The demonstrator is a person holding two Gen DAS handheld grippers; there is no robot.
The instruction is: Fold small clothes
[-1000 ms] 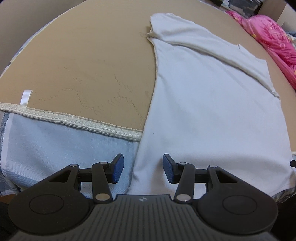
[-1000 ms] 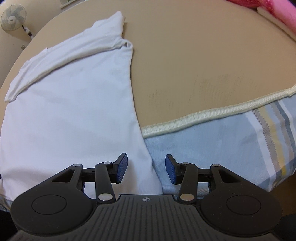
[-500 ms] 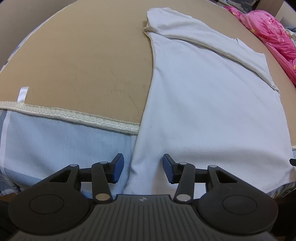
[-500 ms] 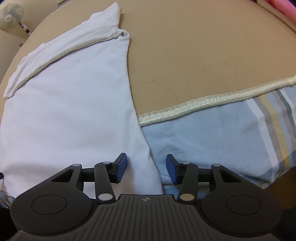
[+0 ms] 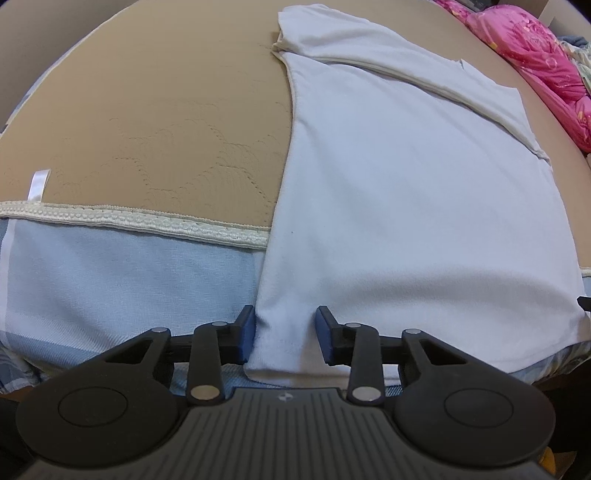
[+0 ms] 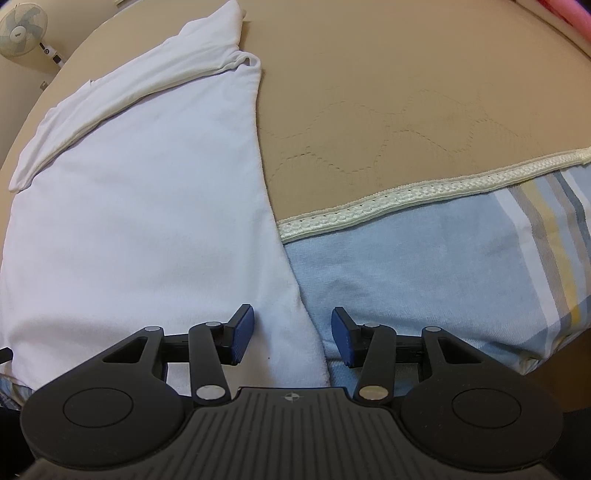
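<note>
1. Near the front edge of the bed lies a white shirt [image 5: 413, 192], spread flat, with its bottom hem hanging a little over that edge.
2. Its far end is folded over into a band that lies across the top of the shirt.
3. Under the shirt is a tan bed pad [image 5: 166, 110] with a cream lace trim [image 5: 147, 223] along its front edge.
4. Below the trim is a light blue sheet [image 5: 129, 277]. In the right wrist view the sheet shows yellow and grey stripes toward the right.
5. Left claw [image 5: 284, 338]: it points down at the shirt's bottom left corner. That corner sits between its two blue pads [image 5: 246, 338]. The jaws are closing. The left pad is right at the shirt's side edge, and the right pad has a small gap to the cloth, so the corner is not pinched yet.
6. Right claw [image 6: 293, 339]: it points down at the shirt's bottom right corner. Its jaws are apart. The shirt's corner lies between the pads and fills only part of the gap, and the pads do not press it.
7. A pink blanket [image 5: 535, 66] is bunched at the far right side of the bed.
8. A white fan [image 6: 22, 29] stands by the wall at the far left of the right wrist view.
</note>
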